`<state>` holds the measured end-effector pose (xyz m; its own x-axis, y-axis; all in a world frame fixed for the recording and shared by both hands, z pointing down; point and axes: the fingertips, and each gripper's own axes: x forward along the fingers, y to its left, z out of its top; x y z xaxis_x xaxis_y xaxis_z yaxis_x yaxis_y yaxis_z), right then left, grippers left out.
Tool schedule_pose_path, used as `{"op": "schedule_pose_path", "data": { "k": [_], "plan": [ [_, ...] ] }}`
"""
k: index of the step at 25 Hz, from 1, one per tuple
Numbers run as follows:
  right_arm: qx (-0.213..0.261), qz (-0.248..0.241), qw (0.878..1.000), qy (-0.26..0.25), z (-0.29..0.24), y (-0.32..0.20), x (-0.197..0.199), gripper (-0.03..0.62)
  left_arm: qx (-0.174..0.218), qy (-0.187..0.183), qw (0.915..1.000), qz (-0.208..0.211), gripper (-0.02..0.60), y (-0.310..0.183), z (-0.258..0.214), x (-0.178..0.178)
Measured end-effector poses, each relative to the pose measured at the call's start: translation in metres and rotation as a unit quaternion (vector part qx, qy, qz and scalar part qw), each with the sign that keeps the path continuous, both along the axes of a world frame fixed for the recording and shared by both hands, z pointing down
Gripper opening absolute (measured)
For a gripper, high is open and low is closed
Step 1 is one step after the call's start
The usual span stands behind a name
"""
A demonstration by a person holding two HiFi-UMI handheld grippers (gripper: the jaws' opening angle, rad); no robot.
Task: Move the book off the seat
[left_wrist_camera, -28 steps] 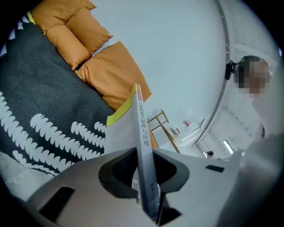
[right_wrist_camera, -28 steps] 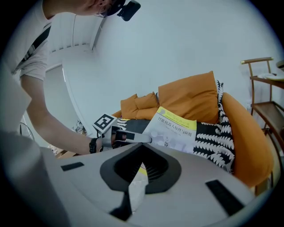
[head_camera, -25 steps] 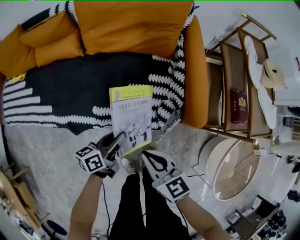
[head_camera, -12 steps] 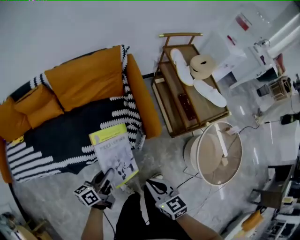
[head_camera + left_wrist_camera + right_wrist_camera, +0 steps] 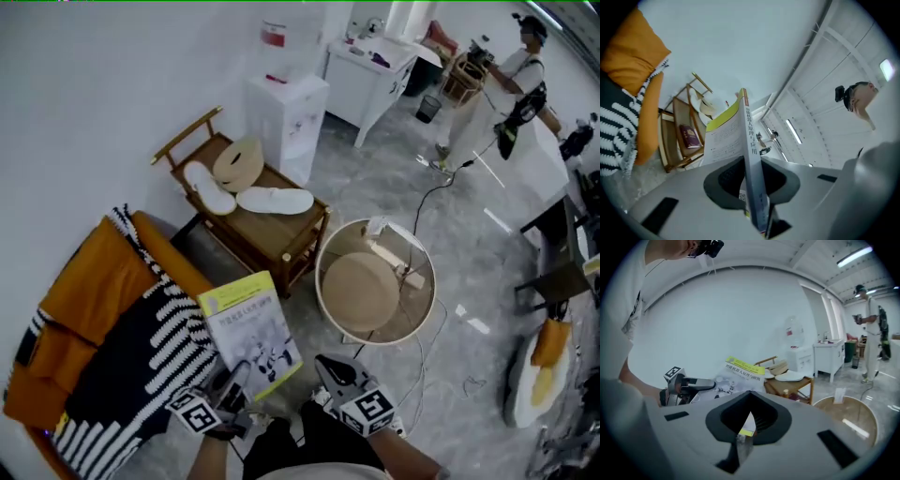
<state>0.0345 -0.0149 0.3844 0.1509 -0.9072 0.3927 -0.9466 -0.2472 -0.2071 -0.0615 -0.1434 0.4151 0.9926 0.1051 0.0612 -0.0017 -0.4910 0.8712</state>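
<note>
Lifted off the orange sofa (image 5: 94, 291) at 8 o'clock: light, bendy yellow-white paperback book (image 5: 246, 323), left tool (image 5: 236, 377) pinching its spine, right tool (image 5: 328, 367) its corner.

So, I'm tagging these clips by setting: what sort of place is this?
Probably a mock living-room corner inside a lab or studio: an orange sofa and a wooden rack holding slippers share the room with a water dispenser, a white cabinet and a loose cable.
</note>
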Motion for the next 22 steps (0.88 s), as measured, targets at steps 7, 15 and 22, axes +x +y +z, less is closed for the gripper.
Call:
{"op": "schedule_pose_path", "data": {
  "k": [7, 15, 22],
  "plan": [
    [0.041, 0.145, 0.988, 0.024, -0.044, 0.147, 0.138, 0.021, 0.016, 0.039, 0.9916, 0.123, 0.085, 0.111, -0.071, 0.146],
    [0.061, 0.277, 0.957, 0.05, -0.066, 0.266, 0.211, 0.021, -0.006, 0.039, 0.9739, 0.223, 0.086, 0.198, -0.081, 0.243],
    [0.043, 0.386, 0.92, 0.055, -0.065, 0.31, 0.211, 0.021, -0.043, 0.037, 0.9473, 0.315, 0.086, 0.227, -0.069, 0.292]
  ]
}}
